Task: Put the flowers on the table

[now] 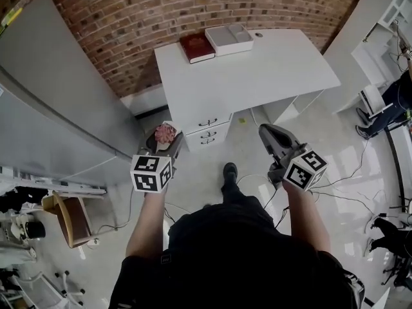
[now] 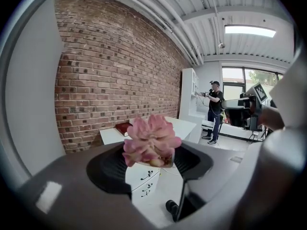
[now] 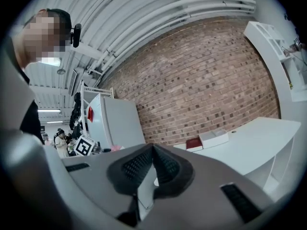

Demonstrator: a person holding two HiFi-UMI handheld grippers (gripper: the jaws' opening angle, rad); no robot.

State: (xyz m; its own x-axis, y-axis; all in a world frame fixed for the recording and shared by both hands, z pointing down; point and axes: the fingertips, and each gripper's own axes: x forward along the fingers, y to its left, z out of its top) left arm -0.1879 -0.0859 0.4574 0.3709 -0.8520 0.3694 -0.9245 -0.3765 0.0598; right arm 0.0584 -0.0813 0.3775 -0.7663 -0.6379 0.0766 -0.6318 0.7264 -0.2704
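The white table (image 1: 257, 69) bears a red book (image 1: 197, 47) and white tray (image 1: 228, 39).

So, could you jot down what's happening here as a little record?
Left gripper: jaws shut on a pink flower
Right gripper: jaws together, nothing between them
Table: white, ahead of the person, flower not yet on it
On table: red book, white tray
Backdrop: brick wall

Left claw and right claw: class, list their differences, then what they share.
The left claw grips a pink flower; the right claw is shut, empty. The left claw is near the grey cabinet, the right claw over open floor. Both are short of the table.
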